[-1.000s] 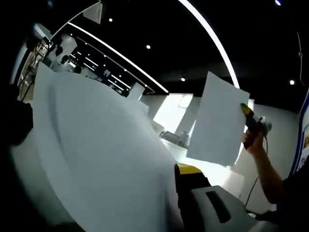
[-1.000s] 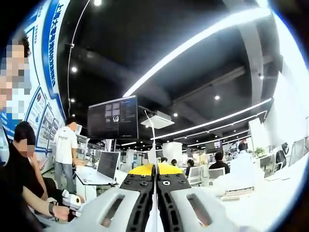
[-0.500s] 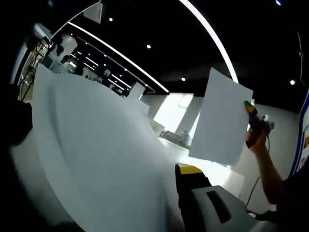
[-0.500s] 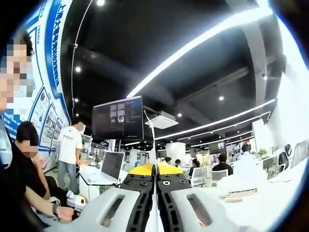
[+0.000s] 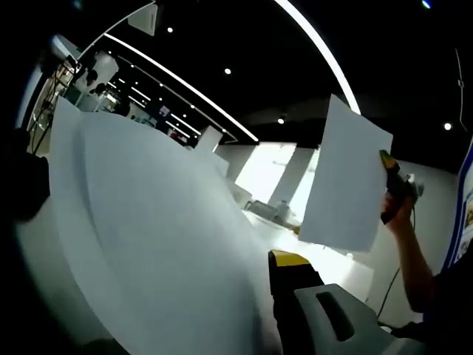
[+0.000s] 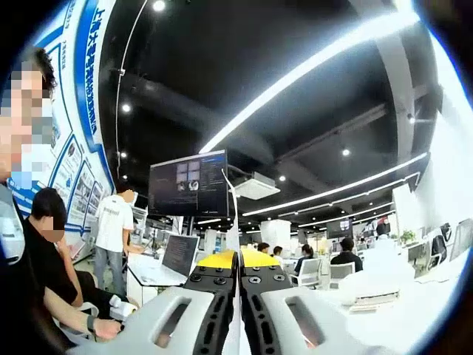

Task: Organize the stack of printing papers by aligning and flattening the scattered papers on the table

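Open-plan office under a dark ceiling (image 6: 295, 29) crossed by long light strips (image 6: 310, 63); both cameras are tilted upward.

Left gripper view: a large white sheet of paper (image 5: 155, 244) is seen curving across the lower left, very close to the lens. One jaw of the left gripper (image 5: 325, 314) — grey with a yellow tip — rises at lower right, its inner side against the sheet; the other jaw is hidden behind the paper, so whether the pair is clamped on the sheet cannot be told. Further off, to the right, a second sheet (image 5: 346, 177) is held up in the air, nearly upright and slightly tilted, well apart from the near sheet. It is gripped at its right edge by the right gripper (image 5: 386, 164), carried in a person's hand (image 5: 399, 211), with a cable hanging below.

Right gripper view: the right gripper (image 6: 239, 268) has its two grey jaws pressed together, yellow tips meeting at the centre, with the thin edge of the second sheet (image 6: 233, 214) seen end-on, rising from between them. A hanging monitor (image 6: 189, 185), a laptop (image 6: 179, 255) on a white surface (image 6: 151, 270), a standing person in a white shirt (image 6: 112, 222) and seated people are noted behind.
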Motion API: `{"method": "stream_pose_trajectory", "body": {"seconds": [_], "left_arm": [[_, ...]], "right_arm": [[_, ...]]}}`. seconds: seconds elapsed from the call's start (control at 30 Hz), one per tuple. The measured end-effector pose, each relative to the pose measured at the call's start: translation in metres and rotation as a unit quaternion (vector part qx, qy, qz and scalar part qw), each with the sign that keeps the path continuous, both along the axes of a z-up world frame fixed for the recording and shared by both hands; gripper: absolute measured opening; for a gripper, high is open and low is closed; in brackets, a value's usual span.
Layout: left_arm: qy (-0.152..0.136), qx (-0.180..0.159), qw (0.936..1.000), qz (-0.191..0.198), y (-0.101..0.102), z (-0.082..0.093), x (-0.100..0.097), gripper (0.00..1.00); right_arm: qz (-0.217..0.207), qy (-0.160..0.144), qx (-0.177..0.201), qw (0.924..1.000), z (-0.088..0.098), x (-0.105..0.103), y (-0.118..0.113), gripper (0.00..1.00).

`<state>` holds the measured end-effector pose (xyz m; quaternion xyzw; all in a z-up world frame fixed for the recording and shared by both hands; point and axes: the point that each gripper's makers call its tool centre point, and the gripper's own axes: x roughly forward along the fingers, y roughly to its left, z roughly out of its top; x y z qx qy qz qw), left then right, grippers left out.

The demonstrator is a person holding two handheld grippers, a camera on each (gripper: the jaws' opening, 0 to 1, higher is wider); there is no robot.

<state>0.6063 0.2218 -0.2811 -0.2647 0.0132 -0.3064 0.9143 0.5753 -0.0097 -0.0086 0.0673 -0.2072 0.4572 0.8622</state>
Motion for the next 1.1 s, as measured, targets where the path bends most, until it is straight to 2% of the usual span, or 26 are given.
{"method": "stream_pose_trajectory", "body": {"seconds": [0.5, 0.8, 1.1], "left_arm": [[-0.002, 0.001, 1.0, 0.001, 0.0, 0.0, 0.0, 0.2], [-0.002, 0.001, 1.0, 0.002, 0.0, 0.0, 0.0, 0.2], [-0.003, 0.001, 1.0, 0.002, 0.001, 0.0, 0.0, 0.2]], "right_arm": [[0.023, 0.005, 0.003, 0.9997, -0.003, -0.012, 0.008, 0.0], [0.039, -0.004, 0.002, 0.9992, 0.004, -0.026, 0.014, 0.0], [0.064, 0.001, 0.015, 0.9978, 0.01, -0.035, 0.015, 0.0]]}}
